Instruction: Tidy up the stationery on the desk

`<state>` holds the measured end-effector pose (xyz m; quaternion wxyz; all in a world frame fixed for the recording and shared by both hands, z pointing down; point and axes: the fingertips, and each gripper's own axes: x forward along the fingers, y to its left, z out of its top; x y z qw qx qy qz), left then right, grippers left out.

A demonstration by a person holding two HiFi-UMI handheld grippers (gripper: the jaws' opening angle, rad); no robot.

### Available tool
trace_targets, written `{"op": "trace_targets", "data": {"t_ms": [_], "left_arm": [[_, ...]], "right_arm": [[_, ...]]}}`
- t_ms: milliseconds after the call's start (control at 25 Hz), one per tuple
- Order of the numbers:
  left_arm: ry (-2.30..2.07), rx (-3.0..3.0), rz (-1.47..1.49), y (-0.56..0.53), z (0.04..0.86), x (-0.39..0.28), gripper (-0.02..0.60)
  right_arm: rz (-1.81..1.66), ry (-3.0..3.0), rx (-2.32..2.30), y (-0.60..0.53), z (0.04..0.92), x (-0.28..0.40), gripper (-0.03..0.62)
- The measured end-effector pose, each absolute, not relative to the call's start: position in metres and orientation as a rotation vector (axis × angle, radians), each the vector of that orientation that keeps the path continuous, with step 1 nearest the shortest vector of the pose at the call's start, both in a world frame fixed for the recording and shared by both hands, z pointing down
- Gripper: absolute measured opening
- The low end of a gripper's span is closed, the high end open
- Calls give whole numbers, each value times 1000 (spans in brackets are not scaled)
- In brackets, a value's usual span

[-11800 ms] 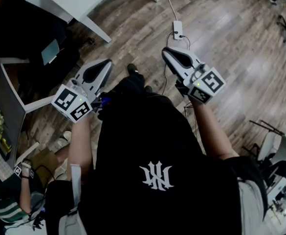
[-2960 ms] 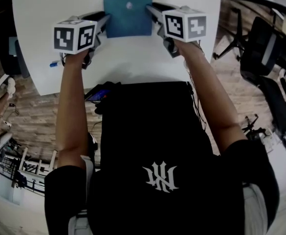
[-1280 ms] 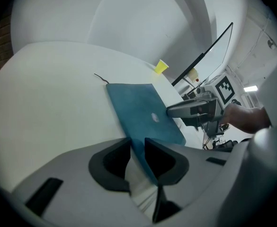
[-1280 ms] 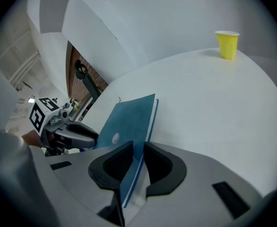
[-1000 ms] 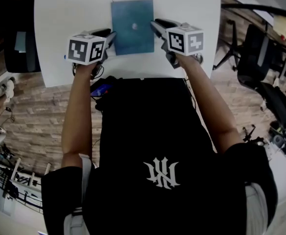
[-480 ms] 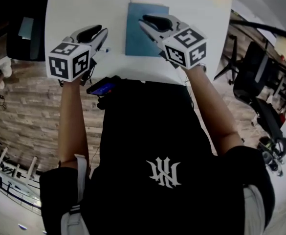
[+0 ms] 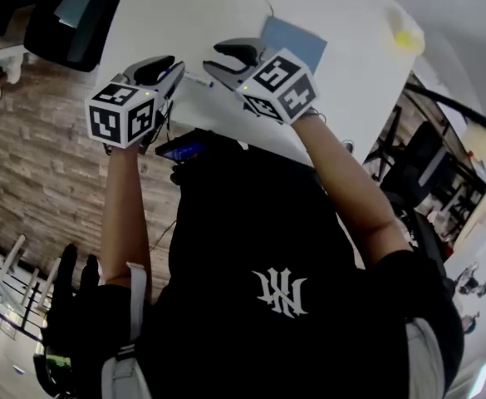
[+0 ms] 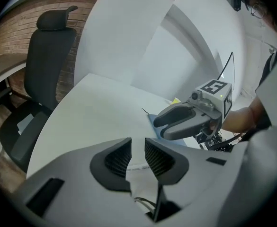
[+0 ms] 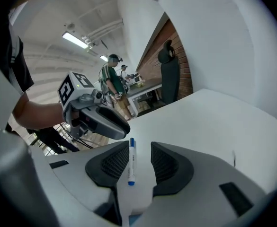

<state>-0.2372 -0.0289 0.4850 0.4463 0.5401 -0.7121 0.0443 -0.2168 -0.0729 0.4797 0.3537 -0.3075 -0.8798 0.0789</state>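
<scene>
Right gripper (image 9: pixel 139 146) has swung left off the blue rectangular notebook (image 7: pixel 297 40). Its jaws, just opening, stand wide around a white, blue-capped pen (image 9: pixel 131 162), untouched. The pen lies on the white desk (image 7: pixel 209 7), lengthwise between them, cap toward frame top. Left gripper (image 8: pixel 138 144) is slightly parted, empty.

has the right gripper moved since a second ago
Yes. The right gripper has swung from the right edge of the blue notebook to its left side; its jaws have just been opening, with a pen between them.
</scene>
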Motion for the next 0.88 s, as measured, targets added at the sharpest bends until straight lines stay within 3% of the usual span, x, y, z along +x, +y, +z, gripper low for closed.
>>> {"op": "trace_targets", "data": {"t_ms": [880], "left_arm": [[-1781,1101,-31,39,536,-213,87]], "right_arm": [[-130,-1978,-900,4,561,-222,155]]}}
